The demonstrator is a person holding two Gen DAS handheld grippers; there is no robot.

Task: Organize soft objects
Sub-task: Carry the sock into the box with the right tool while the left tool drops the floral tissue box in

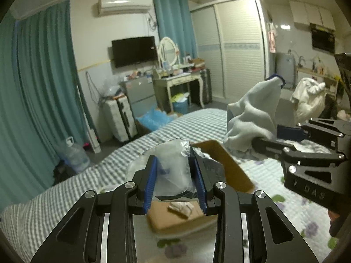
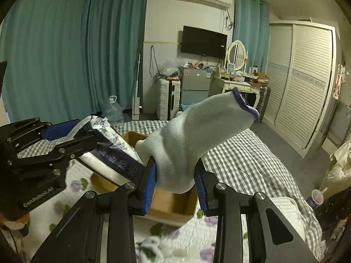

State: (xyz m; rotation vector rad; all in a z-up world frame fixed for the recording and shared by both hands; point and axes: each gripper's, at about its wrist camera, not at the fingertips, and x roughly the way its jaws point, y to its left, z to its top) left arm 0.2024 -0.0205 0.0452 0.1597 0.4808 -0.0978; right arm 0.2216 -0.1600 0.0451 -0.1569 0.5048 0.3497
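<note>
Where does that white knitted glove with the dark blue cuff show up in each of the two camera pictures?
Left wrist view: the white glove is at the right, pinched by the right tool, cuff pointing up.
Right wrist view: the glove fills the centre, clamped between that tool's blue pads, above the cardboard box.
Shared landmark: the wall-mounted TV.

I'm in a home bedroom: quilted bed [image 1: 197, 118], wall TV [image 1: 134, 50], vanity mirror [image 1: 168, 51], louvred wardrobe [image 1: 239, 43], teal curtains [image 1: 43, 76].
</note>
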